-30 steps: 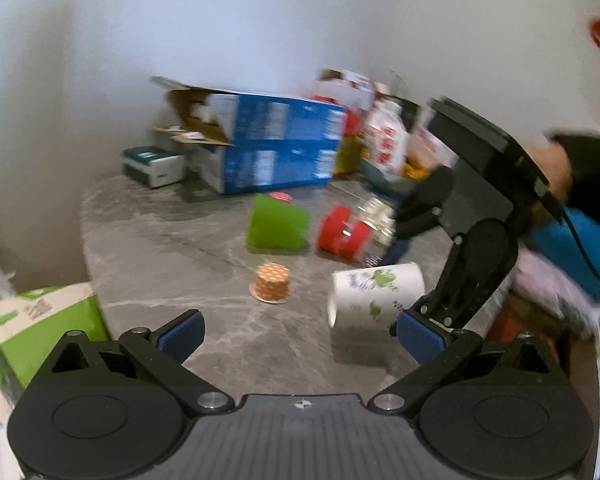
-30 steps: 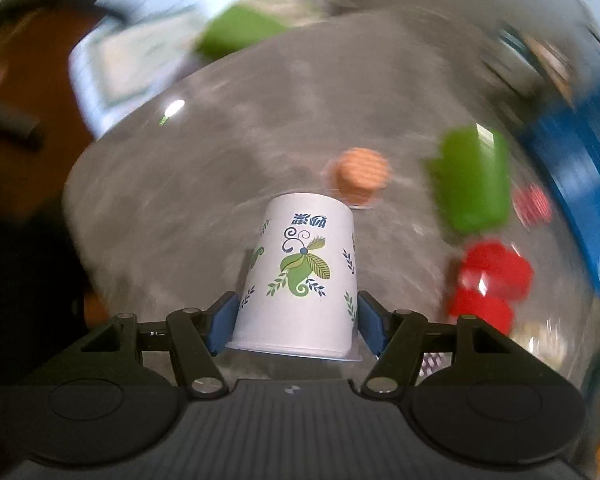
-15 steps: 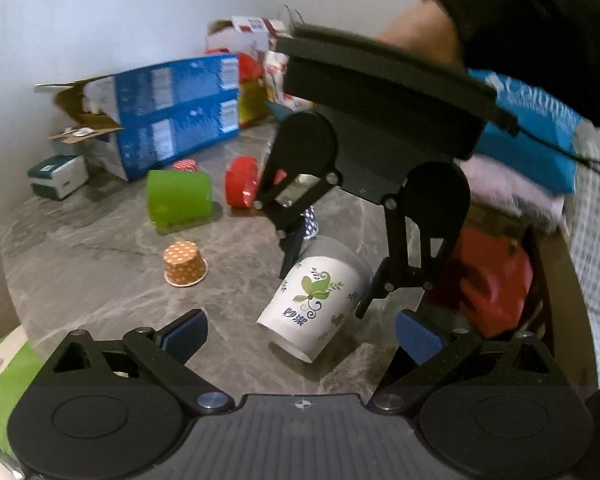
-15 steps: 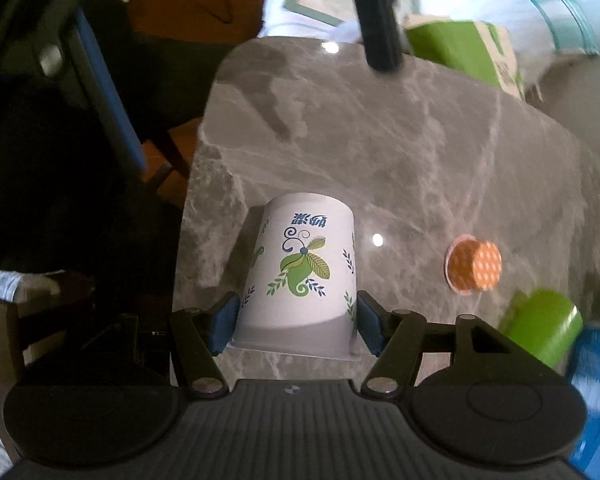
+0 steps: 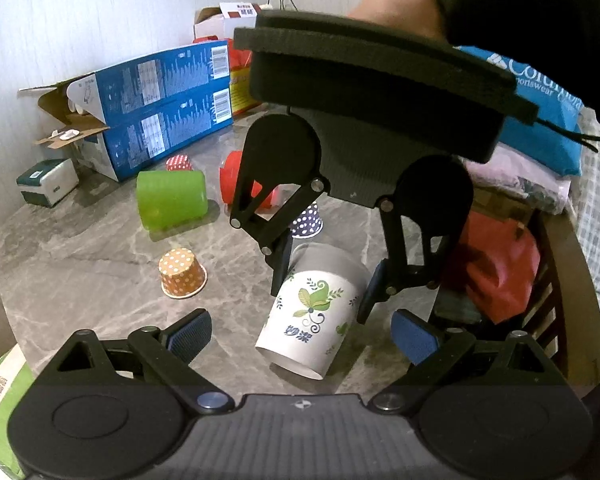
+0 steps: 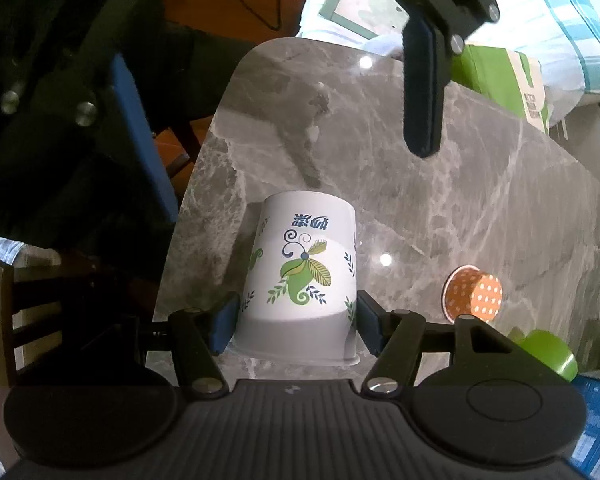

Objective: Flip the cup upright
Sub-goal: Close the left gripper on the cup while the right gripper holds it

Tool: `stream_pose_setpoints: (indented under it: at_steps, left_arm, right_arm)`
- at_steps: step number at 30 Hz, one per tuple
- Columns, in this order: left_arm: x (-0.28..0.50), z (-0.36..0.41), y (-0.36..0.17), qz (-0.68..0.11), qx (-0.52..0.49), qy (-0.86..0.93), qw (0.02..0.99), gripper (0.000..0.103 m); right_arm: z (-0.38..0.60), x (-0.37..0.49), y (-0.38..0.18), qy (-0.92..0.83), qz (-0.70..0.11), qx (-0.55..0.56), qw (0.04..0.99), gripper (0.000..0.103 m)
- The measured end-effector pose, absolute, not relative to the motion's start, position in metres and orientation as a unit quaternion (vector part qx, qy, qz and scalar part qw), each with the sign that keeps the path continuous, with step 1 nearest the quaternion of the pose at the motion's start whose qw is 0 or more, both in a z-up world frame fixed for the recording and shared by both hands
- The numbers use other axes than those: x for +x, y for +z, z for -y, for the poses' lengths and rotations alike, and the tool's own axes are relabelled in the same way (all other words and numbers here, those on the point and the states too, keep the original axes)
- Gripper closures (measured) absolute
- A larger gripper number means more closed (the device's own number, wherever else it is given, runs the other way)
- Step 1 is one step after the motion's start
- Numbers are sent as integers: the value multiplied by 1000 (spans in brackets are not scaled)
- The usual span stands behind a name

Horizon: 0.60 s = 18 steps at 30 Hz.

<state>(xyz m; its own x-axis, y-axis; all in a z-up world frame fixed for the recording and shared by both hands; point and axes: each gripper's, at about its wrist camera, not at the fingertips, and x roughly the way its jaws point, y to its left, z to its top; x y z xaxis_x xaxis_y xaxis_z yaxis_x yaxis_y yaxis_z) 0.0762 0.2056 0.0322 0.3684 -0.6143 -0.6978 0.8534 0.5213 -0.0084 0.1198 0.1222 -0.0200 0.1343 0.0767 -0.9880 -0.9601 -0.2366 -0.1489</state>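
Tilting above the grey marble tabletop (image 5: 80,248), base lowest: white paper cup with green leaf print (image 5: 314,308), wide rim uppermost, inside unseen. Clamping its upper wall between both pads: right gripper (image 6: 296,322). Hovering spread wide, grasping nothing: left gripper (image 5: 300,338). Lying nearby: orange dotted paper cup (image 5: 182,273), green plastic cup (image 5: 171,199).

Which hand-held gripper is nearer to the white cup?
Right. The right hand-held gripper clamps the white cup near its rim, one pad on each side. The left hand-held gripper is open in front of the cup, not touching it.
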Motion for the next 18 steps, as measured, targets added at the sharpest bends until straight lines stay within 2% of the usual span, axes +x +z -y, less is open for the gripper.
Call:
stream_pose_setpoints:
  at_steps: [13,18]
  left_arm:
    - [92,-170,17,-370,268,-502,734,5]
    - [105,-162,11,-390,272,-509,718,18]
  right_arm:
    - [-124,121,-13,556,-388,-564,471,40]
    - [-125,122,-9,563,-390,-553,475,40]
